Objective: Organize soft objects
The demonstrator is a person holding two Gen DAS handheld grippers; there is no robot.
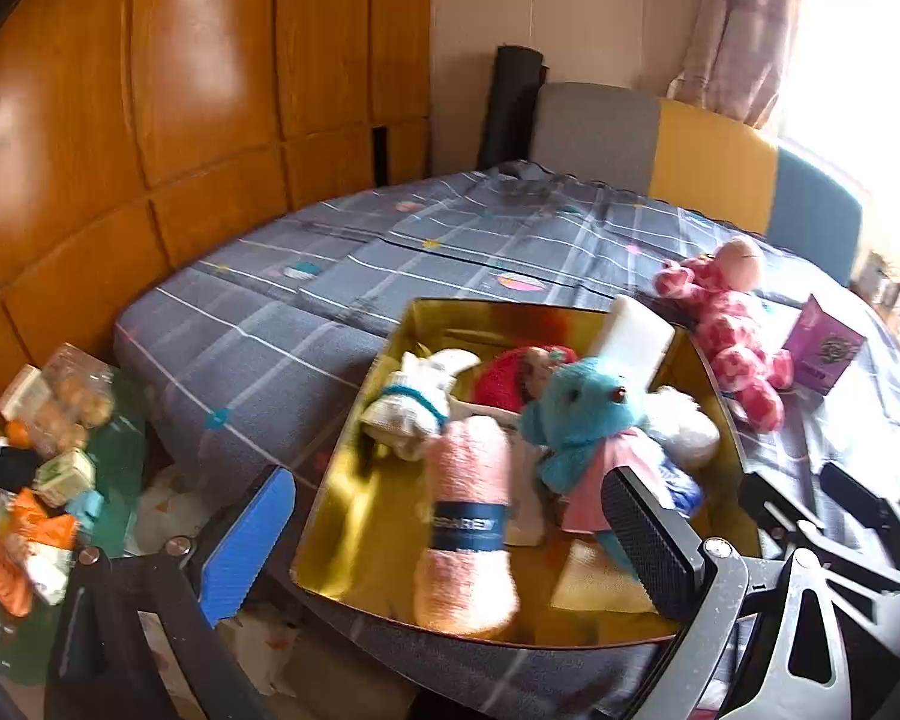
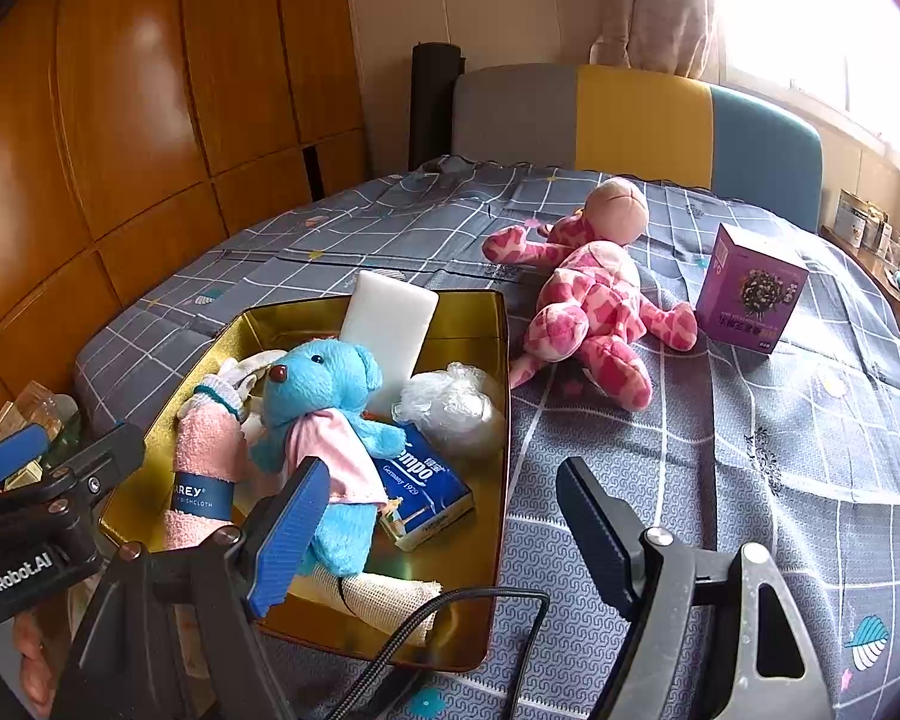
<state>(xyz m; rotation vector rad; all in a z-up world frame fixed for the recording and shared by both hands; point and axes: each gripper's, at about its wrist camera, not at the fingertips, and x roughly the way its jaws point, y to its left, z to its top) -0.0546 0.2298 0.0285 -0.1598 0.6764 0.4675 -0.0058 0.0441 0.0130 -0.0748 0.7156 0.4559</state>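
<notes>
A gold tin tray point(image 1: 354, 504) point(image 2: 480, 324) lies on the bed. In it are a blue plush bear in a pink shirt point(image 1: 588, 420) point(image 2: 324, 402), a rolled pink dishcloth point(image 1: 468, 528) point(image 2: 201, 480), a white sponge block point(image 2: 390, 324), a crumpled plastic bag point(image 2: 450, 402) and a tissue pack point(image 2: 426, 498). A pink spotted plush point(image 1: 732, 324) point(image 2: 594, 294) lies on the bed right of the tray. My left gripper point(image 1: 444, 546) is open above the tray's near edge. My right gripper point(image 2: 444, 534) is open over the tray's right edge.
A purple box point(image 2: 750, 288) stands on the bed beside the pink plush. Wooden wardrobe doors point(image 1: 150, 120) line the left. A pile of packets point(image 1: 36, 480) sits on the floor at left. A grey, yellow and teal headboard point(image 2: 642, 120) is at the back.
</notes>
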